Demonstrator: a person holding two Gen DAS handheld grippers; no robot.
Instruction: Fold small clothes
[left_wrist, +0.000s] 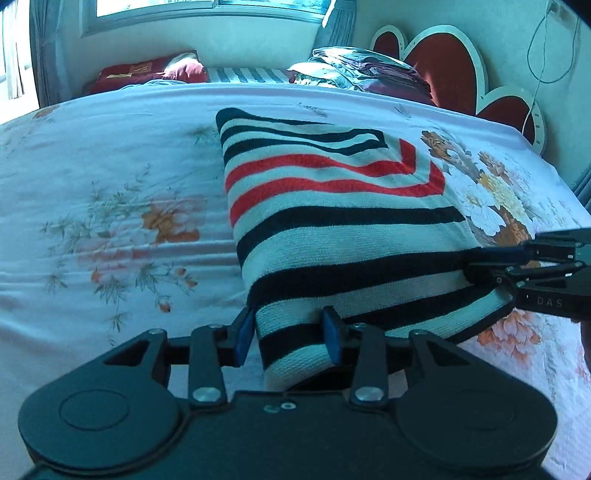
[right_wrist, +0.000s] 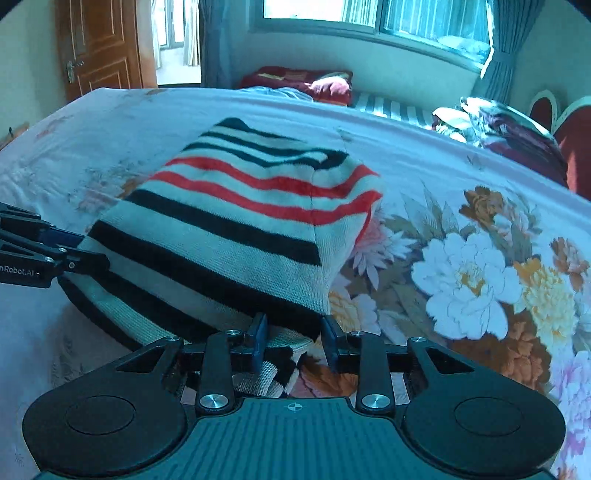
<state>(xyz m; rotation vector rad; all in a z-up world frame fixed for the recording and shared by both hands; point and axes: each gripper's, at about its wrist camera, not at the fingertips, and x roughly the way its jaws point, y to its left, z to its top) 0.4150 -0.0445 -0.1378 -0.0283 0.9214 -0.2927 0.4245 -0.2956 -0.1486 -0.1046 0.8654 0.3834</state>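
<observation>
The striped black, red and white knitted sweater (left_wrist: 332, 206) lies partly folded on the floral-sheeted bed (left_wrist: 110, 184); left gripper (left_wrist: 288, 334) and right gripper (right_wrist: 293, 341) straddle its near hem, jaws partly open, another fold likely left

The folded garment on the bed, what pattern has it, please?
White garment with black and red stripes; left wrist view.

Bedroom interior. Daylight is streaming in thru a wide window (right_wrist: 373, 18) on the far wall; grey curtains (right_wrist: 498, 48) are hanging at its sides. A bed w/ a white floral sheet (left_wrist: 110, 192) is filling most of both views, large orange and white blooms showing toward its right side. A heart-shaped red headboard (left_wrist: 443, 62) w/ pale trim is standing against the right wall, a thin cable (left_wrist: 543, 55) dangling beside it. Dark red pillows (right_wrist: 306, 85) and a pile of folded bedding (left_wrist: 362, 70) are lying along the far edge. A brown wooden door (right_wrist: 99, 44) is standing at left.
</observation>
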